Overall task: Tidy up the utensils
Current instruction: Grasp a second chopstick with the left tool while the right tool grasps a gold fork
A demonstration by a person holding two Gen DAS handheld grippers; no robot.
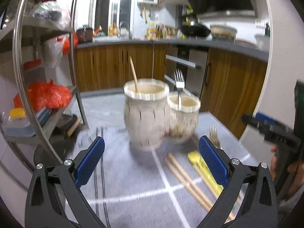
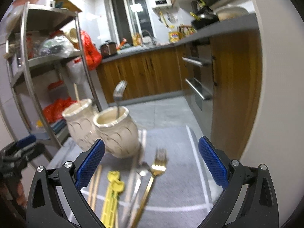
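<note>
Two cream ceramic jars stand joined on a grey mat (image 1: 133, 180). The taller jar (image 1: 145, 114) holds a wooden chopstick (image 1: 134, 74); the smaller jar (image 1: 183, 117) holds a silver fork (image 1: 179, 87). On the mat lie wooden chopsticks (image 1: 188, 180), a yellow utensil (image 1: 201, 169) and a gold fork (image 1: 214, 135). In the right wrist view the jars (image 2: 117, 133), gold fork (image 2: 152, 178), a silver utensil (image 2: 137, 184), the yellow utensil (image 2: 112, 193) and chopsticks (image 2: 95, 184) show. My left gripper (image 1: 152, 161) is open and empty before the jars. My right gripper (image 2: 152, 163) is open and empty over the gold fork.
A metal shelf rack (image 1: 47, 76) with red bags stands at the left. Wooden kitchen cabinets (image 1: 114, 66) and an oven (image 1: 186, 68) lie behind. The right gripper shows at the right edge of the left wrist view (image 1: 269, 127). A white wall edge (image 2: 252, 95) is at the right.
</note>
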